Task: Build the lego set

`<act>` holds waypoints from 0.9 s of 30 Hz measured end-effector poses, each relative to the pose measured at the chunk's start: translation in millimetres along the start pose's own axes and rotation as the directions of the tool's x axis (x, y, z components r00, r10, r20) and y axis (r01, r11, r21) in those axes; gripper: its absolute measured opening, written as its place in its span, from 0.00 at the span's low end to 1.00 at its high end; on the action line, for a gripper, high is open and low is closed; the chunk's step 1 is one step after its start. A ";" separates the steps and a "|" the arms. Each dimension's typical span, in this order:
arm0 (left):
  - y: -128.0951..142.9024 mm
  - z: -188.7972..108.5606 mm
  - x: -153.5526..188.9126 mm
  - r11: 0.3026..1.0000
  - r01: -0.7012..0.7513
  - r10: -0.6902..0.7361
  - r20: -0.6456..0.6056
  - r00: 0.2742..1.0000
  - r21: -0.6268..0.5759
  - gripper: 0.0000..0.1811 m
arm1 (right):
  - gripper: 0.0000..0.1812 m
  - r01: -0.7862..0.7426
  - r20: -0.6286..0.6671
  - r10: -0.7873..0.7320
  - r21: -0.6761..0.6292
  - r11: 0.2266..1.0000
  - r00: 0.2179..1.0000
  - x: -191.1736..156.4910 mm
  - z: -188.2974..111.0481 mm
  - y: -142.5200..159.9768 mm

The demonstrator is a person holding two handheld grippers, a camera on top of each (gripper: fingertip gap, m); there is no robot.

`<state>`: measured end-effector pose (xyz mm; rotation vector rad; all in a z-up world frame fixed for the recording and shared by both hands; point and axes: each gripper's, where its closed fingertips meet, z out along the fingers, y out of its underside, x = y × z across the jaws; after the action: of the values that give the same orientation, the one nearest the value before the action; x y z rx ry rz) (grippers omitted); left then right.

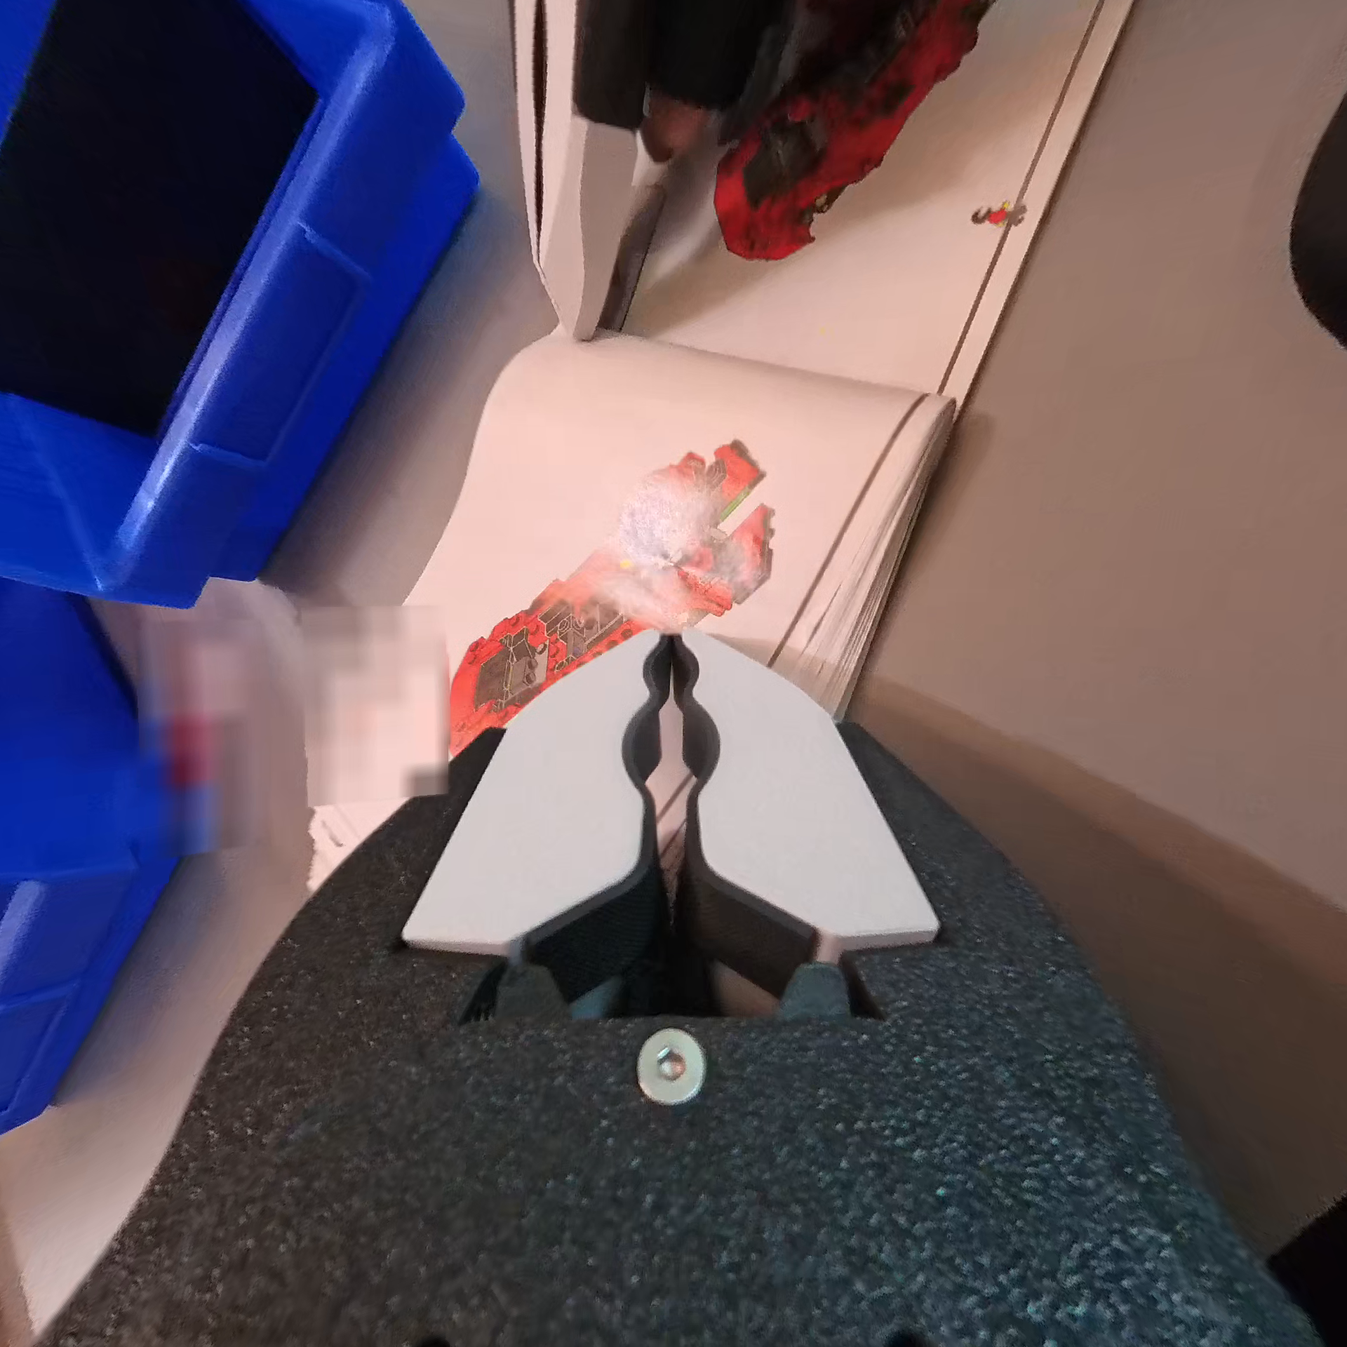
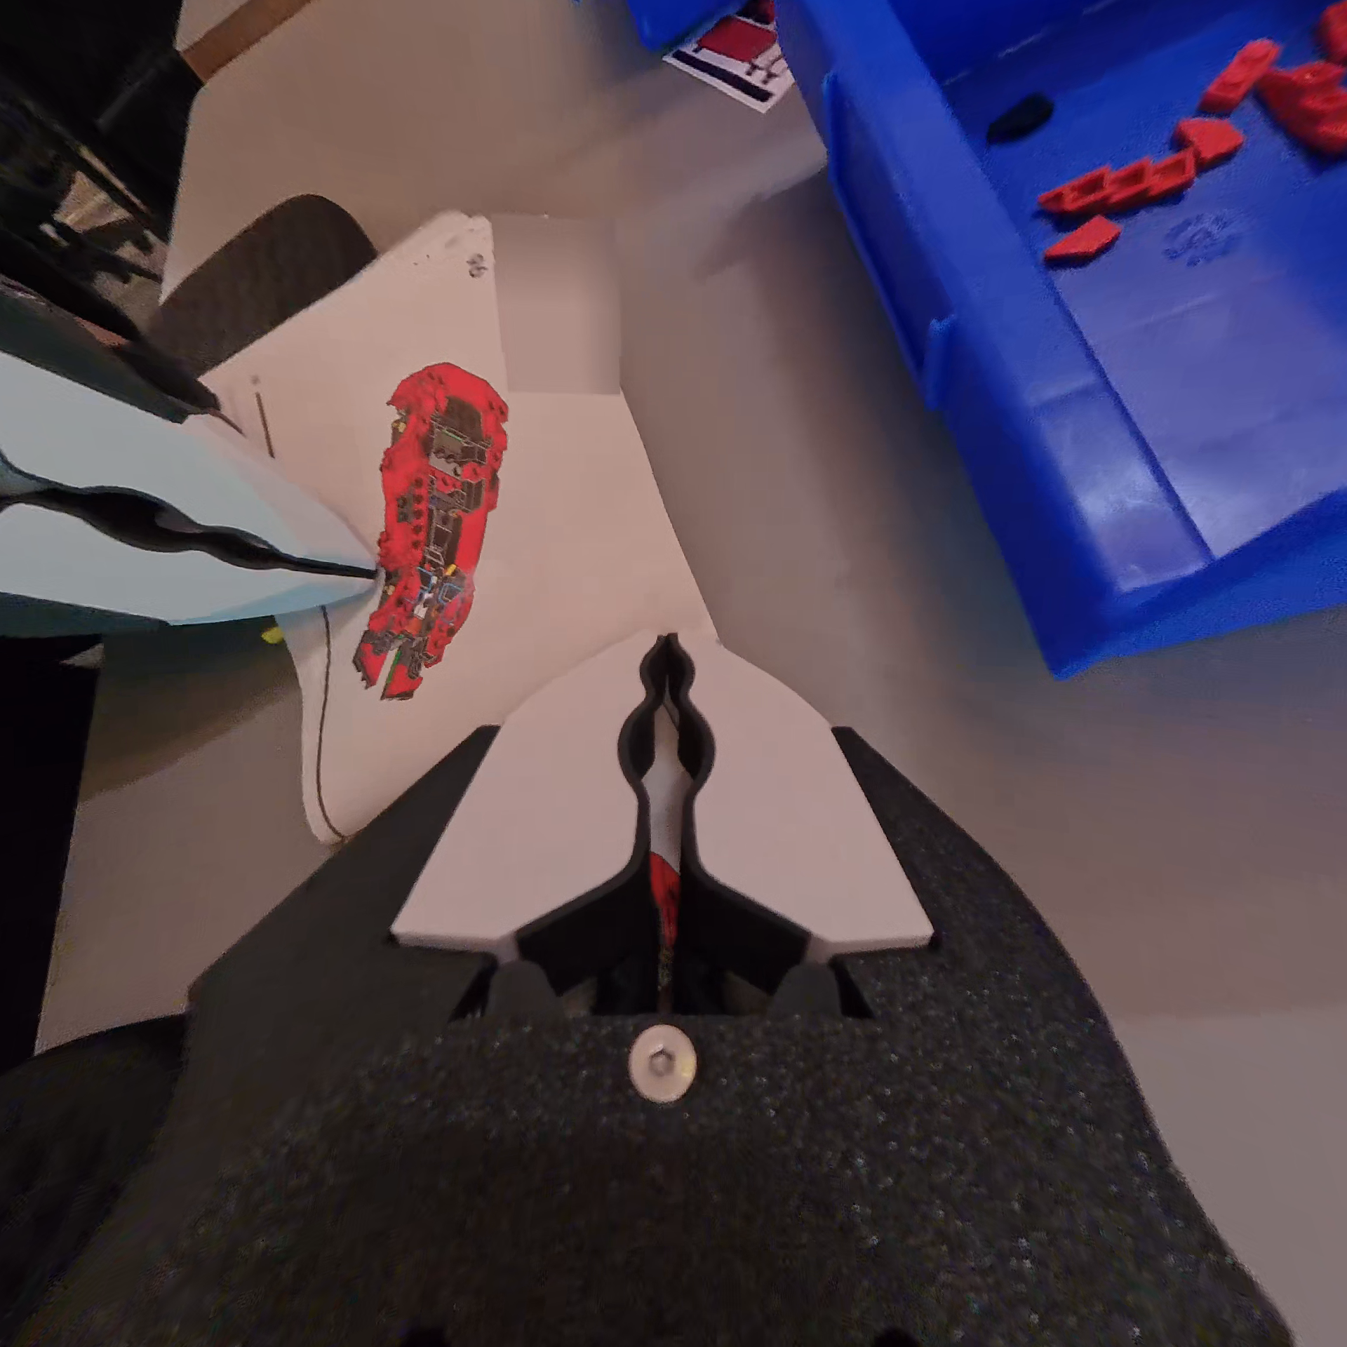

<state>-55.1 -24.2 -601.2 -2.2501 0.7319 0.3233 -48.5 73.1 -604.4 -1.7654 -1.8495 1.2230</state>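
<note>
Paper pages of the instruction booklet (image 2: 554, 510) are pinched in both tongs: the right gripper (image 2: 669, 641) is closed on one page edge, the left gripper (image 1: 670, 641) on another. Red lego pieces (image 2: 1137, 182) lie in the blue bin (image 2: 1020, 452), up and to the right of the right gripper.

A workbench setting: blue parts bins (image 2: 1093, 437) on a plain table (image 2: 1020, 875).

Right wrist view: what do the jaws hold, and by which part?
A page of the instruction booklet, pinched near its edge between the shut jaws.
</note>
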 end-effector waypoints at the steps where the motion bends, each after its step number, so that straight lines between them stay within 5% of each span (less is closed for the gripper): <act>1: 0.3 0.1 0.1 1.000 -0.002 0.001 -0.006 1.000 -0.010 0.00 | 0.00 0.036 0.005 -0.036 0.006 0.999 0.999 -1.6 -0.9 -1.6; 5: -2.1 -0.9 -3.4 1.000 -0.007 0.007 -0.003 1.000 -0.012 0.01 | 0.00 0.157 0.049 -0.158 0.019 0.987 0.986 -34.2 -1.6 -12.5; 6: -4.4 -3.0 -5.3 1.000 -0.003 0.003 0.004 1.000 0.006 0.02 | 0.14 0.171 0.063 -0.171 0.006 0.985 0.983 -43.8 0.3 -13.3; 10: -31.7 -18.4 -2.2 0.976 0.076 -0.065 -0.060 0.996 0.204 0.03 | 0.15 0.219 0.049 -0.222 0.063 0.974 0.974 -67.0 2.8 -24.4; 15: -88.3 -69.5 46.5 0.741 0.355 -0.001 -0.527 0.850 0.570 0.09 | 0.25 0.221 -0.126 -0.197 0.220 0.950 0.972 -39.8 -6.2 -34.5; 18: -92.0 -75.5 61.2 0.687 0.456 0.034 -0.652 0.758 0.566 0.14 | 0.39 0.214 -0.183 -0.183 0.168 0.962 0.966 -21.6 -3.6 -22.0; 27: -94.6 -78.5 60.4 0.643 0.539 0.033 -0.723 0.690 0.544 0.18 | 0.47 0.256 -0.154 -0.213 0.375 0.891 0.965 -34.9 -20.6 -45.2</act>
<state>50.4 -51.3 -518.2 -1.5792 0.6729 -0.8981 -56.7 53.8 -547.4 -1.3219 -1.5660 1.2667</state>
